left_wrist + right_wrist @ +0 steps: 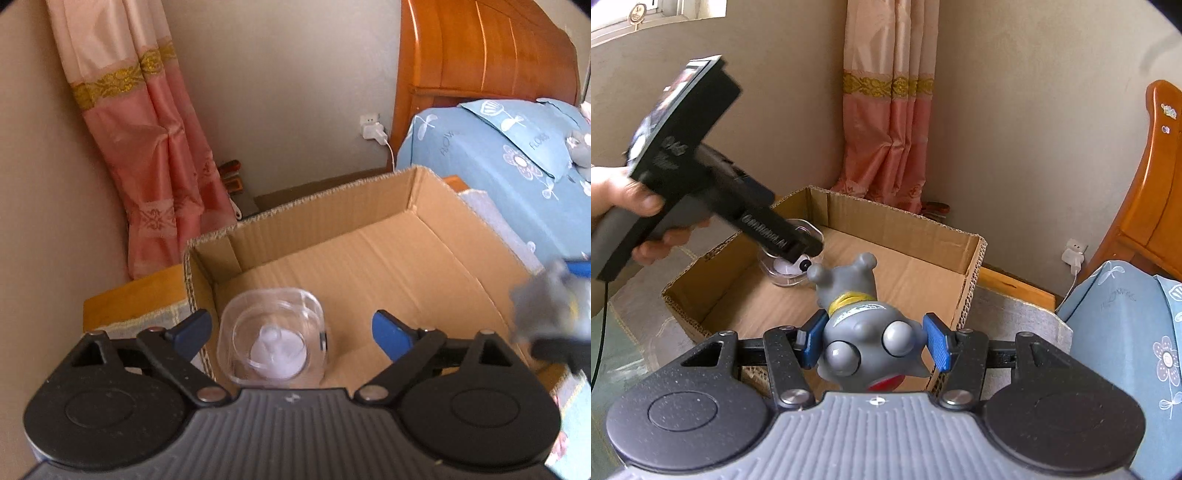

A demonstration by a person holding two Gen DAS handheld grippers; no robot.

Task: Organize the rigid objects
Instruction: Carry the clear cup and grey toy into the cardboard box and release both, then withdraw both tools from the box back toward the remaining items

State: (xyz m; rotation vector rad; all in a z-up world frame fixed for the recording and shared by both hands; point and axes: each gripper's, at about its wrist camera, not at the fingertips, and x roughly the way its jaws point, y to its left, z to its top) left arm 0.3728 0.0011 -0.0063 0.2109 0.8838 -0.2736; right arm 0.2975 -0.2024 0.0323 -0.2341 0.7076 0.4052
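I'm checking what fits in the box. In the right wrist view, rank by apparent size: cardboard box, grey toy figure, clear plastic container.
1. cardboard box, clearly largest.
2. grey toy figure, though nearness to the camera inflates it.
3. clear plastic container, partly hidden, so unsure against the toy.

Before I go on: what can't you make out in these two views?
- Clear container: near base hidden by the left hand-held gripper body in the left wrist view; partly covered by that gripper in the right wrist view.
- Grey toy: a blur at the right edge in the left wrist view.
- Box floor: near part hidden behind the toy, right wrist view.
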